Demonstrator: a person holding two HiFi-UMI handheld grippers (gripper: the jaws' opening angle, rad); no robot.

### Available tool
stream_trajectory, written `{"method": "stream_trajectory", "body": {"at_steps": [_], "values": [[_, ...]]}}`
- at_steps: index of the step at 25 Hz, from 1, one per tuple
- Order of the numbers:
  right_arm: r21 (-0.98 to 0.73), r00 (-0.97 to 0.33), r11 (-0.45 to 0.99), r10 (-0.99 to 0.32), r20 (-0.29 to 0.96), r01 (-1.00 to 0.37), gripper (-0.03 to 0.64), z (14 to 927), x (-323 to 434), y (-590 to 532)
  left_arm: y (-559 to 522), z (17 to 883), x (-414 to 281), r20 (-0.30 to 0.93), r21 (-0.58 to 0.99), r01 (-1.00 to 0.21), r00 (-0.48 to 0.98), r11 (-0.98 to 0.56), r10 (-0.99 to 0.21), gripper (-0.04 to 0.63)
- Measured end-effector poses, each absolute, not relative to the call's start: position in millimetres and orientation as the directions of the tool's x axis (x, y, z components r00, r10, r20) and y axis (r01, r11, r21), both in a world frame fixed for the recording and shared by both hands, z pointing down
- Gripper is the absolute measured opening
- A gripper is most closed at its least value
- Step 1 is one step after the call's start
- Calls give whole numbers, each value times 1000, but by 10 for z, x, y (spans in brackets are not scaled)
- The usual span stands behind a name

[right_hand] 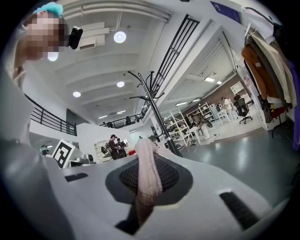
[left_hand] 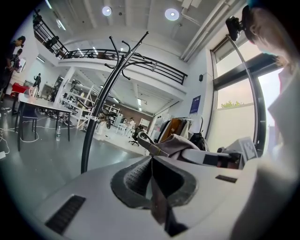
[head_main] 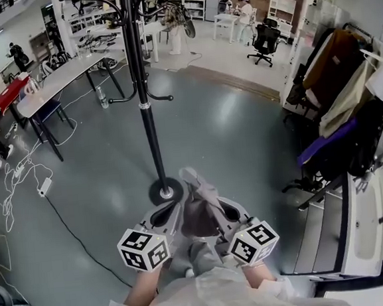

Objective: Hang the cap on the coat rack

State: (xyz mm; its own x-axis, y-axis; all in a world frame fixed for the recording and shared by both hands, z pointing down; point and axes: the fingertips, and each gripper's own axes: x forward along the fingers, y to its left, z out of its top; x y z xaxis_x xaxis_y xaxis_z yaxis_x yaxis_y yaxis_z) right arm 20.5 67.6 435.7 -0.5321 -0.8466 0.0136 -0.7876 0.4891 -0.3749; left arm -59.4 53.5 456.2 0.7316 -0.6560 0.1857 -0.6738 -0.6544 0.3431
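Cap (head_main: 200,208) sat between left tongs (head_main: 171,216) and right tongs (head_main: 228,212), both clamped on its edges; long axis pointed toward coat rack (head_main: 151,132) base.

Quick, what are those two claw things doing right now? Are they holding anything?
Left gripper: closed, pinching an edge of the cap.
Right gripper: closed, pinching the same cap from its other side.
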Motion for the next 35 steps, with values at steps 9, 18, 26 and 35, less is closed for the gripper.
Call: {"method": "stream_trajectory", "body": {"at_steps": [9, 18, 26, 35], "values": [[-364, -553, 515, -833, 0, -776, 14, 4304, 303, 83, -42, 4542, -428, 177, 337, -673, 732, -659, -657, 17], [-351, -568, 542, -822, -36, -763, 14, 4162, 326, -777, -881, 4404, -411, 153, 318, -689, 716, -652, -682, 17], [-346, -594, 571, -803, -46, -744, 14, 4026, 454, -1430, -1527, 4239, -283, 132, 316, -704, 697, -636, -705, 17], [-288, -632, 635, -766, -117, -717, 14, 3757, 652, -2049, -2177, 4042, -50, 89, 311, -690, 706, -654, -702, 17]]}}
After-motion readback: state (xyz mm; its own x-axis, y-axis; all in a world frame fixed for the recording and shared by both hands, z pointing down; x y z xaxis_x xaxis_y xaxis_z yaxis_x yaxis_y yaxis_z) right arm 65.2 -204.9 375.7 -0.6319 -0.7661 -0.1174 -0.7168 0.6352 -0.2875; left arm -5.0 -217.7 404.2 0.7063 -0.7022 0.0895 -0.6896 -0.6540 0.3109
